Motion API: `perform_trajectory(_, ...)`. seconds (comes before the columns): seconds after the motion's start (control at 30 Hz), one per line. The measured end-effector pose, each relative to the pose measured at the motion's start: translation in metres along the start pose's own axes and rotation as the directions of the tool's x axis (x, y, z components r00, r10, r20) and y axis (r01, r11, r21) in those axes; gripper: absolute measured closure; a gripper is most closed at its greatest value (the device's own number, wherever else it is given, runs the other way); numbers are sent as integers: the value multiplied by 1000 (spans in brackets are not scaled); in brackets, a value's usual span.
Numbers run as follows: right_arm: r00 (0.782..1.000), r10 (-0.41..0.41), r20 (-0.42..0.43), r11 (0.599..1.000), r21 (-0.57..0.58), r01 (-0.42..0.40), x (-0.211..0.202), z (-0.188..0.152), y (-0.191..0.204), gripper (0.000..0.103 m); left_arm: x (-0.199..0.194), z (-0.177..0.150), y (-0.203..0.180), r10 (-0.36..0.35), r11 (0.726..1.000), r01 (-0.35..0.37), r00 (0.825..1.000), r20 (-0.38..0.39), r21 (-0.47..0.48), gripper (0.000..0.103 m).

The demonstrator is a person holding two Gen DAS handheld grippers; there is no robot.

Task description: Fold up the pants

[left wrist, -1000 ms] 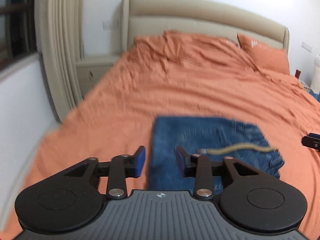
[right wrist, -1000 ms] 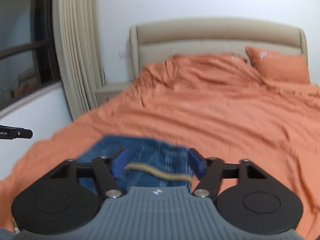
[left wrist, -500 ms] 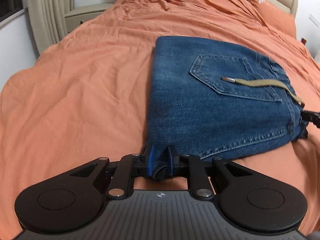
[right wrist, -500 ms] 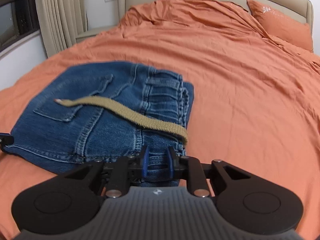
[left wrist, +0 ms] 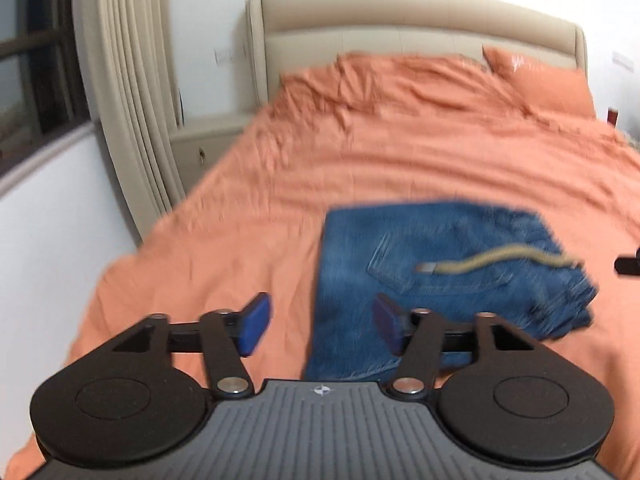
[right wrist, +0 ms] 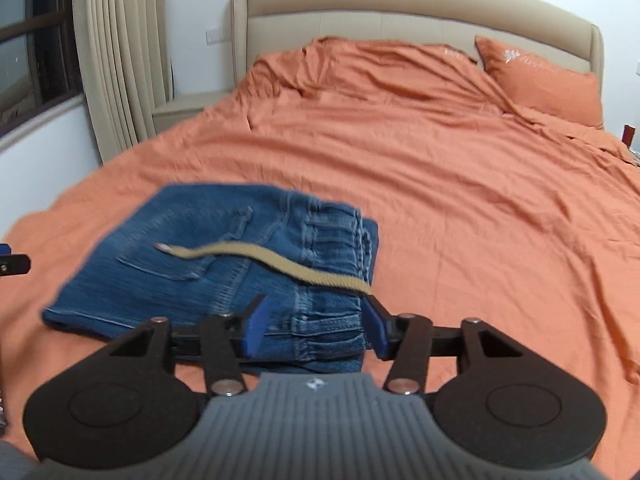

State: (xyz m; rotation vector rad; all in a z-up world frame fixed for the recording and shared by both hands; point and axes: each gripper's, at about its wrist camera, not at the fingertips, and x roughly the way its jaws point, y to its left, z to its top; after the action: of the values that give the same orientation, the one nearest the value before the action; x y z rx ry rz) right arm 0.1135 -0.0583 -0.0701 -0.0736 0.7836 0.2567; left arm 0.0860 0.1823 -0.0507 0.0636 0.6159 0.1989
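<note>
The blue denim pants [left wrist: 440,264] lie folded in a compact rectangle on the orange bed, back pocket up, with a tan drawstring [left wrist: 500,260] lying across them. My left gripper [left wrist: 320,330] is open and empty, held above the pants' near left corner. My right gripper [right wrist: 314,328] is open and empty, held above the waistband end of the pants [right wrist: 224,264], where the drawstring [right wrist: 272,262] crosses. The tip of the other gripper shows at the edge of each view.
The orange bedsheet [right wrist: 460,184] covers the whole bed, rumpled near the beige headboard [right wrist: 400,8]. An orange pillow [right wrist: 540,80] lies at the back right. A nightstand [left wrist: 204,148] and curtains [left wrist: 128,80] stand to the left by the window.
Half a second ago both grippers were shut on the near edge of the pants. Both have now opened, let go and lifted back; the folded pants stay on the bed.
</note>
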Motion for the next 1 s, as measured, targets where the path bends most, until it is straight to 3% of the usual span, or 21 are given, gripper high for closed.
perform_trajectory(0.1, 999, -13, 47, 1000, -6, 14, -38, 2, 13, 38, -26, 15, -15, 10, 999, -12, 999, 50, 31, 15)
perform_trajectory(0.3, 992, -31, 126, 998, -57, 38, -98, -11, 44, 23, -66, 19, -47, 34, 999, -35, 999, 30, 25, 14)
perform_trajectory(0.53, 994, 3, 108, 1000, -25, 0, -125, -36, 56, 23, -82, -3, -65, 31, 999, -31, 1000, -2, -7, 14)
perform_trajectory(0.73, 997, 7, 71, 1000, -5, -7, -122, -51, 54, 22, -78, -19, -72, 29, 1000, -29, 998, -51, -8, 14)
perform_trajectory(1.0, 998, 9, 61, 1000, 13, -10, -122, -54, 50, 22, -82, -22, -74, 32, 999, -32, 998, -57, -4, 14)
